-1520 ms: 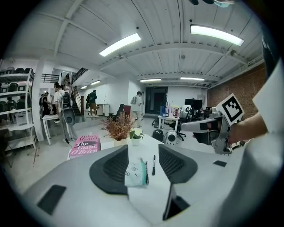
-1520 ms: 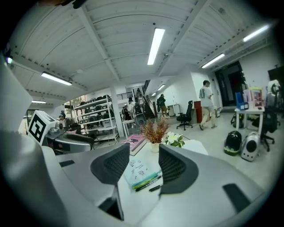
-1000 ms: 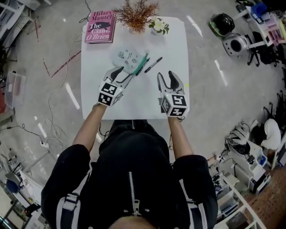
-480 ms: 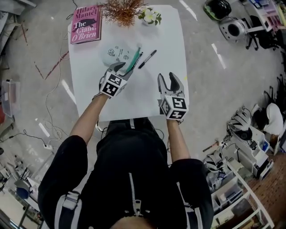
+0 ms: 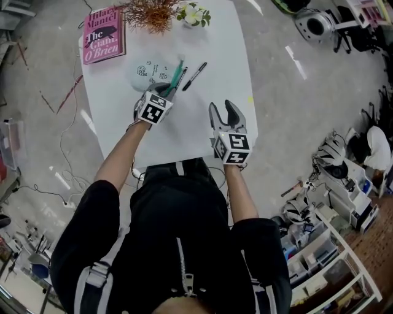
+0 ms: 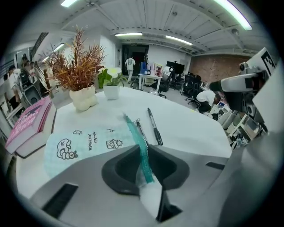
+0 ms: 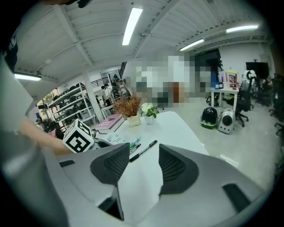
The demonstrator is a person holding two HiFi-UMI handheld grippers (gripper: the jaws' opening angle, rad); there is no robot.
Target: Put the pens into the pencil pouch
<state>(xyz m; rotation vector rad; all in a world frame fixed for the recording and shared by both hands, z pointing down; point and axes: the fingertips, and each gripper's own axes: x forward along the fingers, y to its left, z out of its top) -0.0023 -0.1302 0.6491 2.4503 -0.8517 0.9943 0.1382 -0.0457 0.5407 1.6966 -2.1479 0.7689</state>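
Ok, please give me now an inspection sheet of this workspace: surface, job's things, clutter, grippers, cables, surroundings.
Surface: white table, mostly bare.
Job's things: pencil pouch lies flat; black pen and second pen lie beside it, outside.
Clutter: pink book, dried plant, flower pot at the far edge.
Grippers: left gripper, jaws just closing, pinches the pouch's green zipper edge; right gripper open, empty, above the table.
Cables: cables on the floor, left of the table.
Surroundings: round grey device, shelving.

An open-plan lab office: shelving racks (image 7: pixel 71 104) at left, desk chairs (image 6: pixel 188 84) upper right, ceiling strip lights (image 7: pixel 132 20).
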